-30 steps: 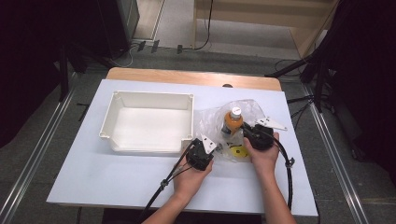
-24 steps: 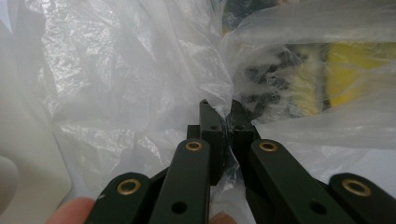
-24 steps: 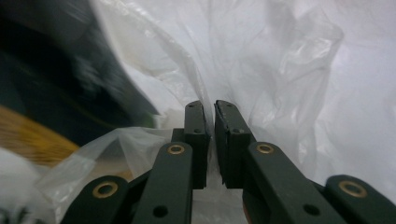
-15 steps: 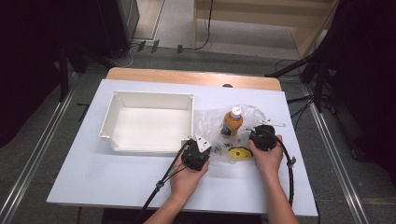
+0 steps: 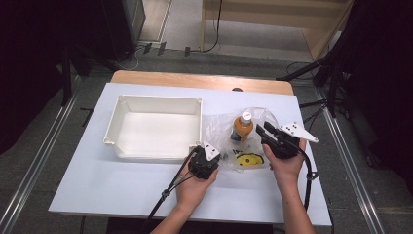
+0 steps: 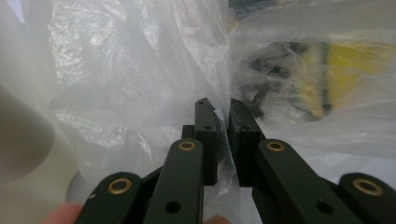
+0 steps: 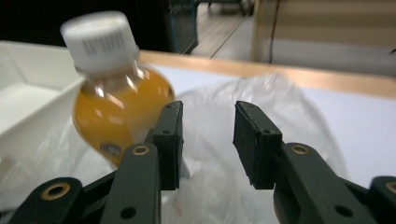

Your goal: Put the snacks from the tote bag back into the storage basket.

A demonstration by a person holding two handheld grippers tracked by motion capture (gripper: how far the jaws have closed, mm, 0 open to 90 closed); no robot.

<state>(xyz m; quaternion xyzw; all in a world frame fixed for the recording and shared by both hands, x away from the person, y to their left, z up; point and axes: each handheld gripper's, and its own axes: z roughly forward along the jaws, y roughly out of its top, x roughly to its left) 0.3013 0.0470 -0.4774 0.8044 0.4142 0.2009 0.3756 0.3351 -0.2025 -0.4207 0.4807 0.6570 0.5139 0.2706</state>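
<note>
A clear plastic bag (image 5: pixel 218 130) lies on the white table with an orange drink bottle (image 5: pixel 242 127) upright in it and a yellow item (image 5: pixel 249 158) beside the bottle. My left gripper (image 5: pixel 221 158) is at the bag's near left edge. In the left gripper view its jaws (image 6: pixel 222 109) have just eased slightly and still pinch the bag film (image 6: pixel 140 70), with the yellow item (image 6: pixel 345 70) blurred behind. My right gripper (image 5: pixel 260 129) is right of the bottle. Its jaws (image 7: pixel 208 112) have just been opening and hold nothing, with the bottle (image 7: pixel 116 107) left of them and the bag (image 7: pixel 261 93) behind.
A white rectangular tray (image 5: pixel 158 103) stands left of the bag, its rim close to the left gripper; its corner (image 7: pixel 28 93) is behind the bottle in the right gripper view. A wooden strip (image 5: pixel 195 80) runs along the table's far edge. Cables trail from both grippers toward the near edge.
The right gripper has risen a little and tilted toward the bottle, and its jaws have spread apart. The left hand has stayed where it was, still on the bag.
</note>
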